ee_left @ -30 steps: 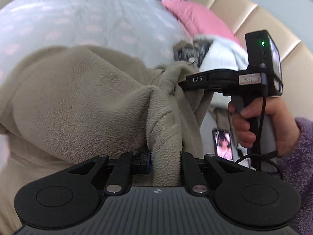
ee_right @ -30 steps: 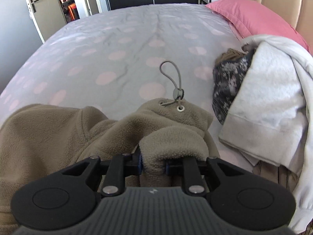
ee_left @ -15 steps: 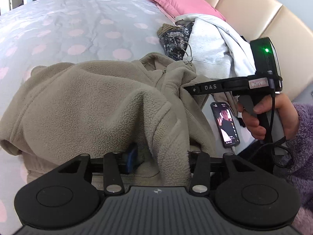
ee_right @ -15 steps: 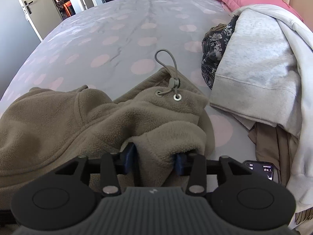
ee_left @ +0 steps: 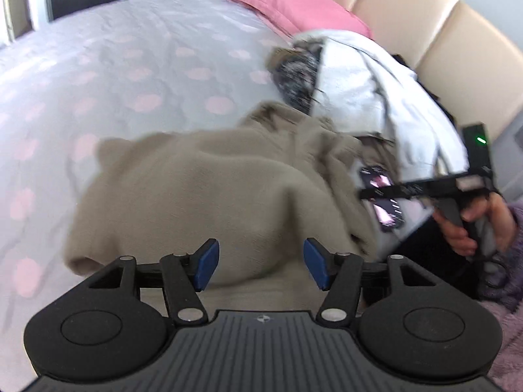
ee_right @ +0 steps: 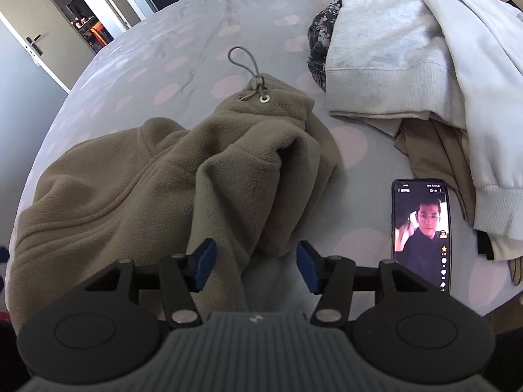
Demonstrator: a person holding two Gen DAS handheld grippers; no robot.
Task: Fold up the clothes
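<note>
Both our grippers, left (ee_left: 258,264) and right (ee_right: 253,266), gape empty over the olive fleece (ee_right: 157,189). It lies on a pink-dotted grey bedspread (ee_right: 183,49), a phone (ee_right: 421,235) beside it. A beige headboard (ee_left: 408,26) rises behind.

The pink-dotted grey bed (ee_right: 170,65) carries an olive fleece hoodie (ee_right: 137,189), a lit phone (ee_right: 421,235), piled clothes (ee_right: 392,65) and a pink pillow (ee_left: 294,6)

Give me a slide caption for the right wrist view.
Open right tongs over a crumpled olive fleece hoodie on the dotted bedspread, phone alongside.
</note>
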